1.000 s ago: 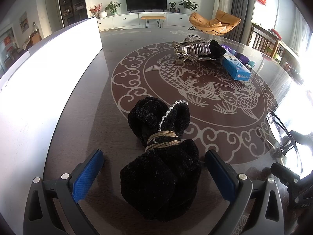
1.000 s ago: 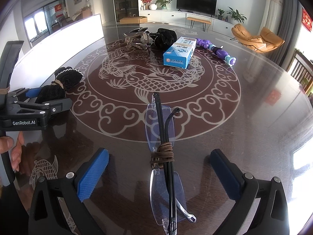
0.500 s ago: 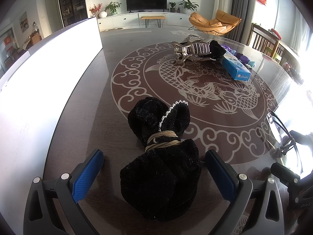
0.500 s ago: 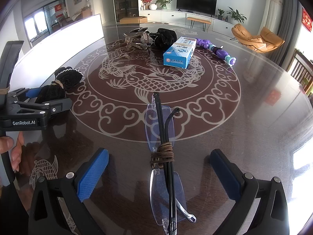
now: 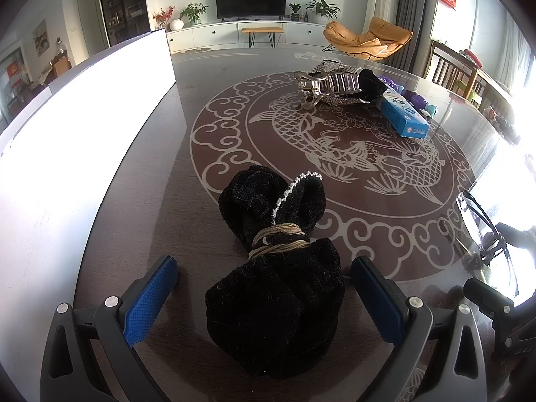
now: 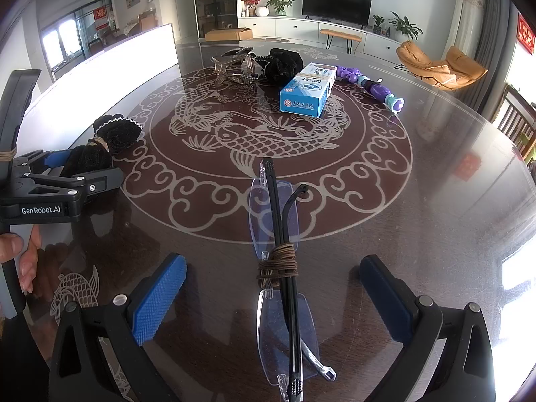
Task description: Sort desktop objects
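A black fuzzy cloth bundle (image 5: pixel 278 268), tied round its middle with tan cord, lies on the dark table between the wide-open fingers of my left gripper (image 5: pixel 264 298). It also shows in the right wrist view (image 6: pixel 100 144). Folded rimless glasses (image 6: pixel 281 268), bound with brown cord, lie between the wide-open fingers of my right gripper (image 6: pixel 273 298). In the left wrist view the glasses (image 5: pixel 482 224) are at the right edge. Neither gripper touches its object.
At the table's far side lie a silver hair claw (image 5: pixel 328 85), a black cloth (image 6: pixel 283 65), a blue box (image 6: pixel 308 88) and a purple toy (image 6: pixel 372 85). A white board (image 5: pixel 67 127) runs along the left edge. The left gripper body (image 6: pixel 43 184) is in the right wrist view.
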A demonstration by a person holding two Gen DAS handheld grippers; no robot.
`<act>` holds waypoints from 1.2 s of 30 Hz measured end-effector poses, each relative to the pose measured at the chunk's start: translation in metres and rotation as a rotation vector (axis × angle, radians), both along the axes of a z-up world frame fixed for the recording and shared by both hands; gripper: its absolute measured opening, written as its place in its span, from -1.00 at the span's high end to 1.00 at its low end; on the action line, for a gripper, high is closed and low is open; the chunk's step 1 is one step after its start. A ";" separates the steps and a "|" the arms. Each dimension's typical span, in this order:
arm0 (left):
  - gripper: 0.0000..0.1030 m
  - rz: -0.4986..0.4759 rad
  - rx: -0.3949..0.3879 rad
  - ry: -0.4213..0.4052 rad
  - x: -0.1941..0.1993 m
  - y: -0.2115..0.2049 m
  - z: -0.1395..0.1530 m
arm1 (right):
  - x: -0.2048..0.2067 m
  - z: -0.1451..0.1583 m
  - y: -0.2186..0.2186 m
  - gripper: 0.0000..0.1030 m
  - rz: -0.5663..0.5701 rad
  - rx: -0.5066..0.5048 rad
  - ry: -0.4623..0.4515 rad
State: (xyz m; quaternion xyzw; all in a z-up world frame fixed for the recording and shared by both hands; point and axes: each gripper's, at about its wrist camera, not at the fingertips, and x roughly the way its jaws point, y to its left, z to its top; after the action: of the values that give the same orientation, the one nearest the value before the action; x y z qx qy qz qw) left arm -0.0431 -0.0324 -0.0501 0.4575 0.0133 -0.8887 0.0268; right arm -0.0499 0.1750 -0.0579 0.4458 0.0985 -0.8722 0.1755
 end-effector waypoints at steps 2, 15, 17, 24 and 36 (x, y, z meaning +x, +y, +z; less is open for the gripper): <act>-1.00 0.000 0.000 0.000 0.000 0.000 0.000 | 0.000 0.000 0.000 -1.00 0.000 0.000 0.000; -1.00 0.001 0.000 0.000 0.000 0.000 0.000 | 0.000 0.000 0.000 -1.00 0.000 0.000 0.000; -1.00 0.001 0.000 0.000 0.000 0.000 0.000 | 0.000 0.000 0.000 -1.00 0.000 0.000 0.000; -1.00 0.001 0.000 0.000 0.000 0.000 0.000 | 0.000 0.000 0.000 -1.00 0.000 0.000 0.000; -0.76 -0.049 -0.004 -0.014 0.008 -0.003 0.002 | -0.010 0.002 -0.003 -0.99 0.031 0.026 -0.082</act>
State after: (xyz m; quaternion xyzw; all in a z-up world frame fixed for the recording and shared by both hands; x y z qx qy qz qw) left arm -0.0350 -0.0357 -0.0485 0.4639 0.0000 -0.8859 0.0060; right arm -0.0603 0.1722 -0.0555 0.4820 0.1092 -0.8490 0.1872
